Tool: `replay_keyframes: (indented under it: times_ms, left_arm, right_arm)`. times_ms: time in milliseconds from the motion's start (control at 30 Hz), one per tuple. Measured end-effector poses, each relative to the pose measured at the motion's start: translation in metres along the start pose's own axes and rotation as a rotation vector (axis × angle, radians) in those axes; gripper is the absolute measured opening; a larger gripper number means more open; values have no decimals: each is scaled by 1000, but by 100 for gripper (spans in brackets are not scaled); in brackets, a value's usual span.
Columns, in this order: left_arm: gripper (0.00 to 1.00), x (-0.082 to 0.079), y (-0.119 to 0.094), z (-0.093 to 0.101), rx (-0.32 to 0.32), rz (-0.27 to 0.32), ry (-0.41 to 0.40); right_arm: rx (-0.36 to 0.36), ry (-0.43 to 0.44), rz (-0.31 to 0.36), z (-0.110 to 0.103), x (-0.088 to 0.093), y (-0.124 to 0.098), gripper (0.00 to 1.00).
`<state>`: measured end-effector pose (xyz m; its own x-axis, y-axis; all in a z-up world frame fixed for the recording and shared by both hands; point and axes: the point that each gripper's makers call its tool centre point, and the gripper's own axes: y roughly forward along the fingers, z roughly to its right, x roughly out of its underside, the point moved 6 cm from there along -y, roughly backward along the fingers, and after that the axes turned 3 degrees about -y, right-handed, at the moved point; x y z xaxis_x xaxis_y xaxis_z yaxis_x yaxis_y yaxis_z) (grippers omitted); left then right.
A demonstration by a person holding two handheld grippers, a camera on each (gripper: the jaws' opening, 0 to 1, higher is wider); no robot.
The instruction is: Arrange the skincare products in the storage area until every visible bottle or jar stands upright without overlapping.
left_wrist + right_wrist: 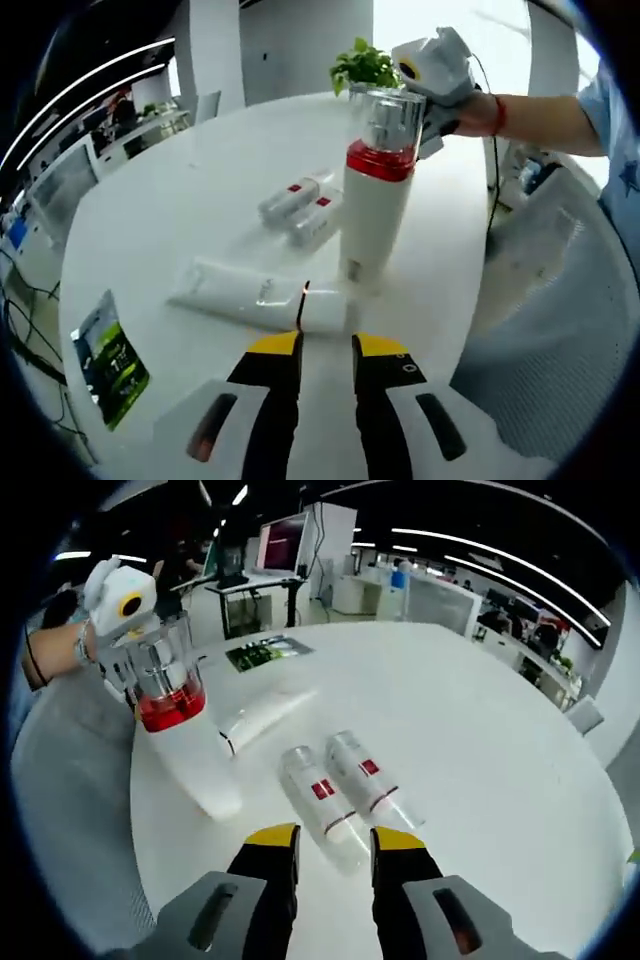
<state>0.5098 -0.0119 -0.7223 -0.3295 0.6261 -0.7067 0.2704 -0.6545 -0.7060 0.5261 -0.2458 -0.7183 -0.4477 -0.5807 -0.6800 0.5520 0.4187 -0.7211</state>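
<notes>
A tall white bottle (375, 210) (190, 750) with a red band and a clear cap stands upright on the round white table (180, 200) (480, 740). Two small white bottles (290, 198) (318, 220) lie side by side on the tabletop; in the right gripper view they (320, 800) (368, 778) lie just ahead of my right gripper (335, 840), which is open and holds nothing. A white tube (255, 295) (262, 715) lies flat in front of my left gripper (326, 350), also open with nothing in it. Each gripper (430, 100) (125, 630) shows beyond the tall bottle's cap in the other's view.
A green leaflet (110, 360) (265, 652) lies near the table's edge on the left gripper's side. A potted plant (362, 65) stands at the far edge in the left gripper view. A person's arm (540, 115) reaches in from the right. Office desks and screens stand beyond the table.
</notes>
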Motion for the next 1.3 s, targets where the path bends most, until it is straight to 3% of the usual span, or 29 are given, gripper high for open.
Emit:
replay_keyframes:
  times_ms: [367, 433, 567, 667, 900, 1300]
  left_arm:
    - [22, 4, 3, 0, -2, -27, 20]
    - [22, 5, 3, -1, -8, -35, 26]
    - [22, 5, 3, -1, -6, -36, 30]
    - [22, 5, 4, -1, -6, -40, 35]
    - [22, 7, 5, -1, -6, -54, 39]
    - [24, 4, 4, -3, -10, -34, 15]
  right_arm:
    - [-25, -140, -121, 11, 5, 22, 22]
    - [5, -229, -161, 15, 10, 26, 21]
    - [-48, -208, -141, 8, 6, 31, 21]
    - [-44, -253, -162, 7, 5, 34, 20]
    - [-72, -264, -188, 5, 9, 40, 16]
    - [-96, -258, -164, -2, 10, 37, 15]
